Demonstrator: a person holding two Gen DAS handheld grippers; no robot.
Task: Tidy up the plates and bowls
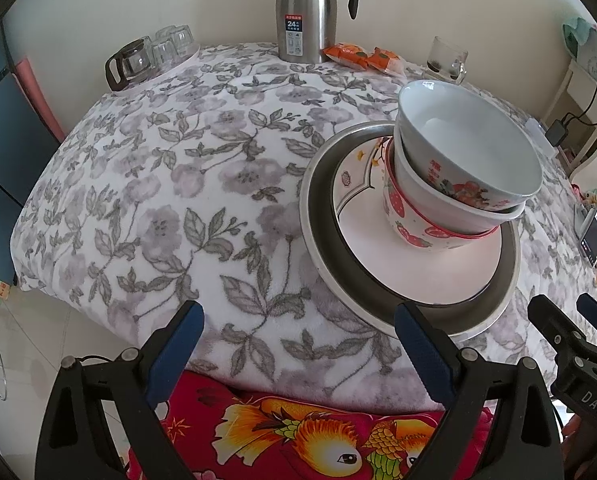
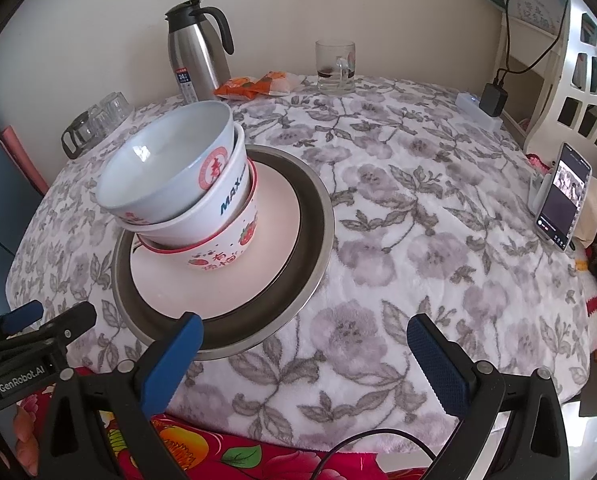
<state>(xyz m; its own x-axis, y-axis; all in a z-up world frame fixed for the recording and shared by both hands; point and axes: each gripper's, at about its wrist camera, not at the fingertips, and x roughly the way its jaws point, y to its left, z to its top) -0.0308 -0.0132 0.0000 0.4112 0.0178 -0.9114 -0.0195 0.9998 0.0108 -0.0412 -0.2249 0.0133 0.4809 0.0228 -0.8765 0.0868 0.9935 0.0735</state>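
Bowls sit nested three deep, leaning, on a white plate inside a metal pan on the floral cloth. We hold the left gripper with jaws wide apart, empty, the pan just ahead to its right. Our right gripper is likewise spread and empty, the pan just ahead to its left. Beyond stand a flask, a mug and a phone.
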